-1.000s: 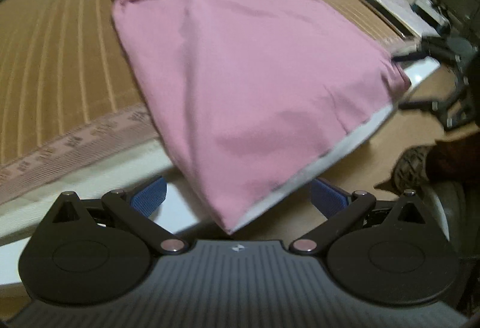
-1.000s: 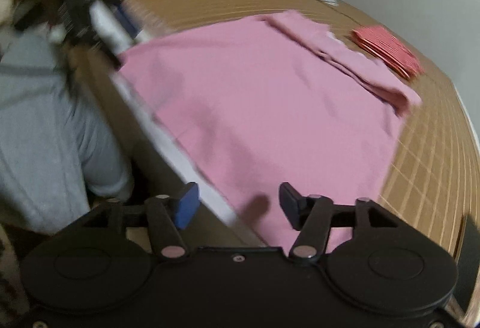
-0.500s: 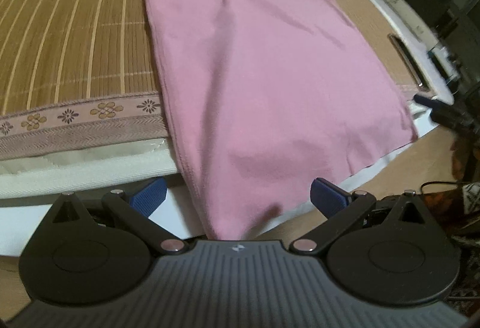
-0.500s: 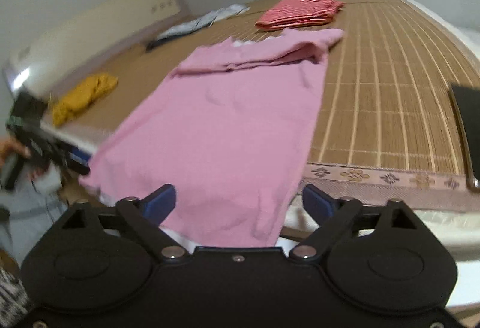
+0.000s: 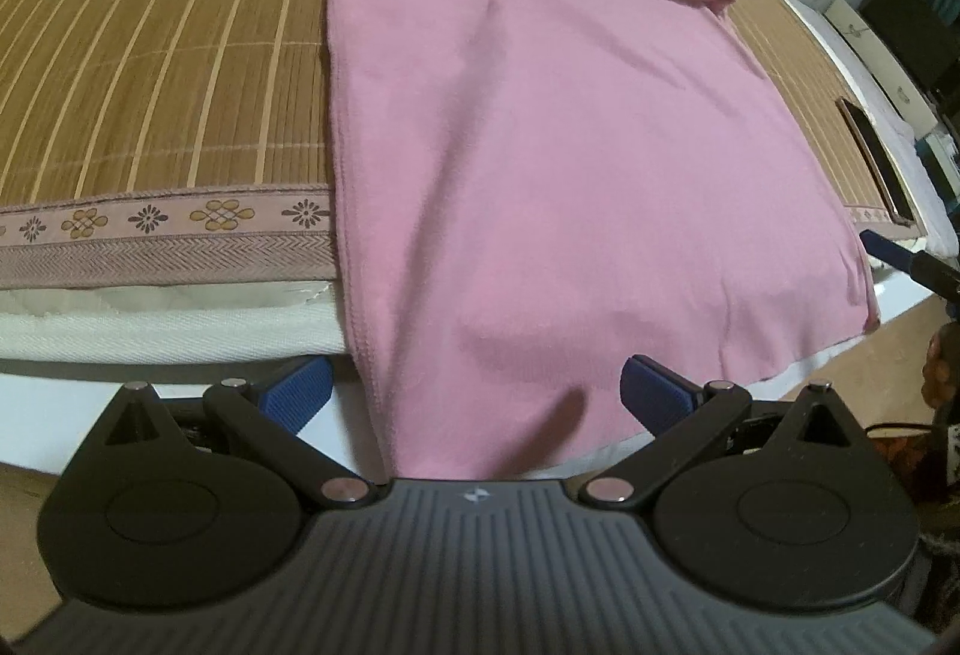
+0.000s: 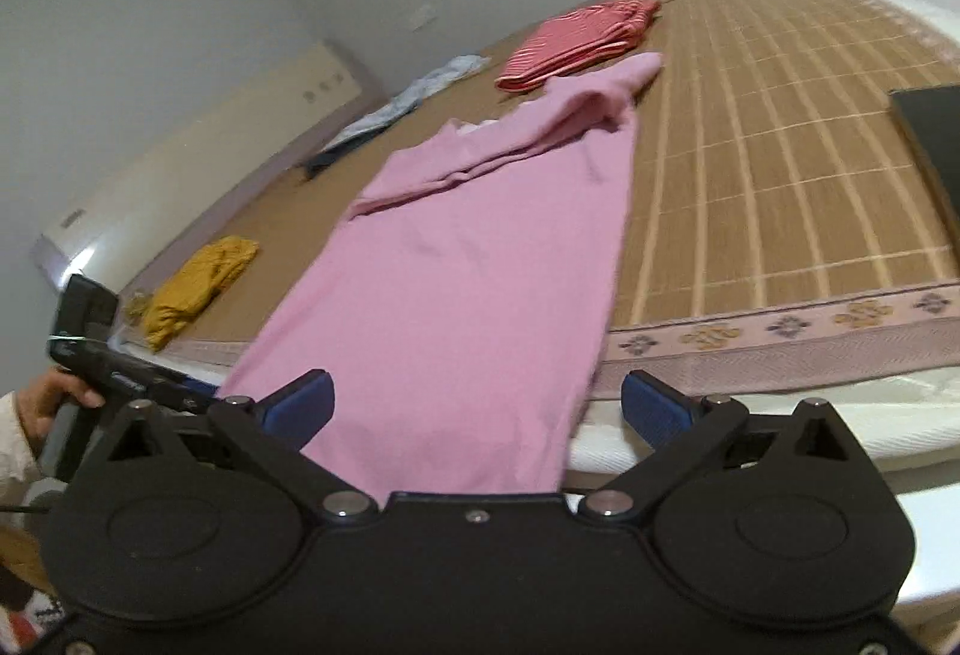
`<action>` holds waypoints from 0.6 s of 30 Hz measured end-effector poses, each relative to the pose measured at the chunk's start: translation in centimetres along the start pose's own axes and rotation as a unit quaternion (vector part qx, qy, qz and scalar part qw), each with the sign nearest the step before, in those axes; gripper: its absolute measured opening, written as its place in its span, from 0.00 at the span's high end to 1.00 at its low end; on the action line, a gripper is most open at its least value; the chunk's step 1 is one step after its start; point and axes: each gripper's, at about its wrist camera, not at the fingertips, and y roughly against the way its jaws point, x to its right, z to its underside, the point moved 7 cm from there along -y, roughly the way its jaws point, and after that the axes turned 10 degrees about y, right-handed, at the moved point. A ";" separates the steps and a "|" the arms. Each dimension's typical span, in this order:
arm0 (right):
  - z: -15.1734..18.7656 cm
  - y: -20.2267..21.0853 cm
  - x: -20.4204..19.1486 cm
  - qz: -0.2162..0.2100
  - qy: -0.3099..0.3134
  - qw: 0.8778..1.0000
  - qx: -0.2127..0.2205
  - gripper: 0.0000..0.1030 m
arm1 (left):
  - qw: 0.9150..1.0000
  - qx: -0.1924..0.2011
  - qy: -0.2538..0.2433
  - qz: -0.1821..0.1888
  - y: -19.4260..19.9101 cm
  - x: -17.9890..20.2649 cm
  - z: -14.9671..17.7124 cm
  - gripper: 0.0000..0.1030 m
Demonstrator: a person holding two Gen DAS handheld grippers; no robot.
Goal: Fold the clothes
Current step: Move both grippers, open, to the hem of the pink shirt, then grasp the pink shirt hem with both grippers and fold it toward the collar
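Hanging off the mattress edge, the hem of the pink shirt is the risky bit. Both grippers sit low at 6 o'clock with their jaws spread wide and nothing between them: the left gripper at one hem corner, the right gripper at the other. If a pad bites only the top layer, or grabs the white mattress cover under the cloth too, I'd guess the fold drags crooked or pulls the bedding up.

Further up, the shirt lies flat on the bamboo mat, its sleeves already folded across the top around 12. Plenty of bare mat at 9 to 10 in the left view.

Far end looks tighter: the striped red folded piece sits just beside the shirt's top, so an overshot fold could land on it. The yellow garment at 9 is well apart, and a dark slab sits at 3.
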 end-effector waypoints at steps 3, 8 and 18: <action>0.1 -0.3 0.1 -0.016 -0.015 1.000 0.009 0.01 | 1.000 0.000 -0.003 -0.003 -0.1 0.1 0.0 0.00; 0.5 -1.0 0.3 -0.019 -0.047 0.999 0.018 0.00 | 1.000 0.002 0.005 0.005 0.1 -0.3 0.0 0.00; 1.1 -1.8 -1.0 -0.042 -0.021 0.998 0.028 0.00 | 0.999 0.020 0.031 0.010 0.4 -0.4 0.1 0.00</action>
